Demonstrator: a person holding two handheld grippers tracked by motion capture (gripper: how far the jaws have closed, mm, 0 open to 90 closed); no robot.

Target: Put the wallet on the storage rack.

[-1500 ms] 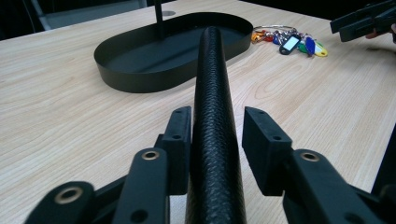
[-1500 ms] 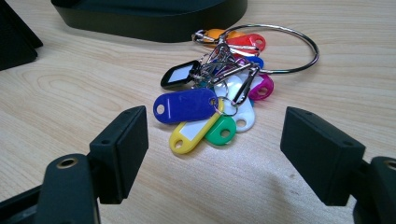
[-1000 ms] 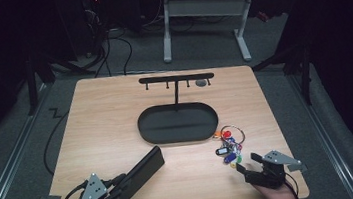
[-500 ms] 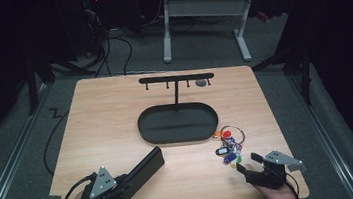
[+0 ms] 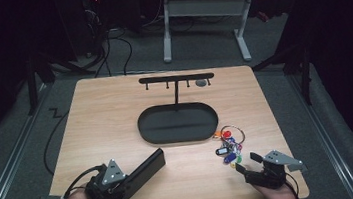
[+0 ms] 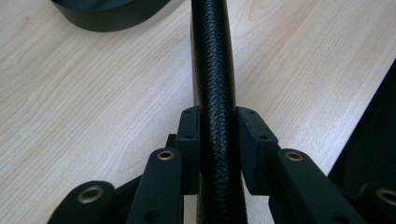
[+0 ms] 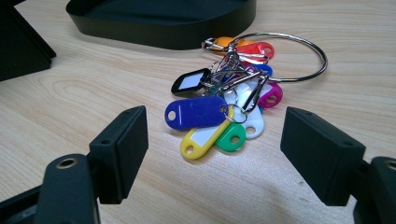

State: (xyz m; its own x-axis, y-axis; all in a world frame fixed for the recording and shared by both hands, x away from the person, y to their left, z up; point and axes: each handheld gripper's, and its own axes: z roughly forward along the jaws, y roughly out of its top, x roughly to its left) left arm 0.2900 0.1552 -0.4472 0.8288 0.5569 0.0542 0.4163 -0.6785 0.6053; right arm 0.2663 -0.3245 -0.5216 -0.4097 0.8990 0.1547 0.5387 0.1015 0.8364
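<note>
Left tongs (image 6: 218,149) clamped on the black case (image 6: 212,70); right tongs (image 7: 215,154) wide open, holding nothing, keys (image 7: 219,107) just ahead.

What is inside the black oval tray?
The black oval tray looks empty: only its dark floor and the stand's post rising from the back. The near rim hides a strip of the floor.

Your two black tongs (image 5: 134,177) (image 5: 245,163), each with a grey three-cornered plate, brass-ringed screw holes, black trailing cables.
</note>
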